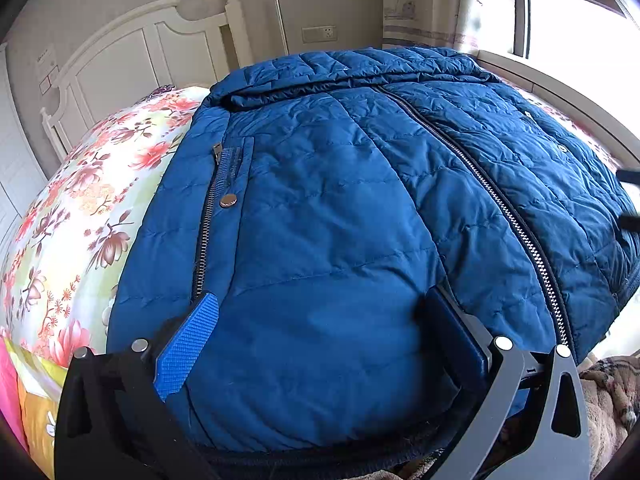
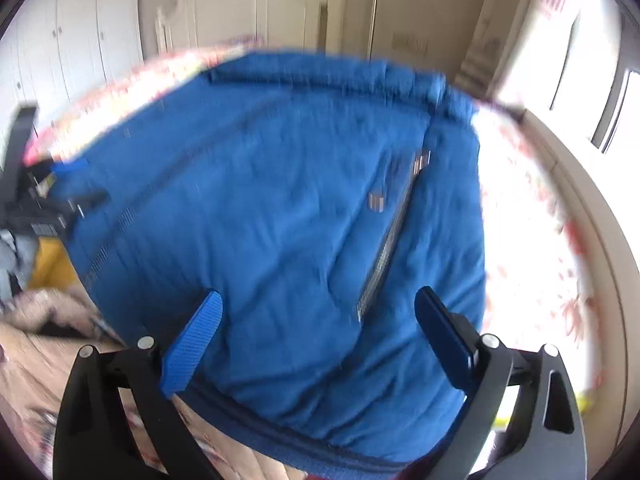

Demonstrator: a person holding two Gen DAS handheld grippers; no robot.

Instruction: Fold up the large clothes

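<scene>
The left gripper (image 1: 320,312) hangs spread wide over the hem of a blue quilted jacket (image 1: 340,208), gripping nothing. The jacket lies zipped, front up, on a floral bedspread (image 1: 80,208). The right gripper (image 2: 320,312), also spread, hovers over its other half. Lettering beside the pocket zipper (image 1: 204,224) is unreadable.

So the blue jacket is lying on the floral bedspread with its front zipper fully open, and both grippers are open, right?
Not quite: the front zipper of the blue jacket is closed, as the left wrist view shows. It does lie on the floral bedspread, and left gripper and right gripper are open.
</scene>
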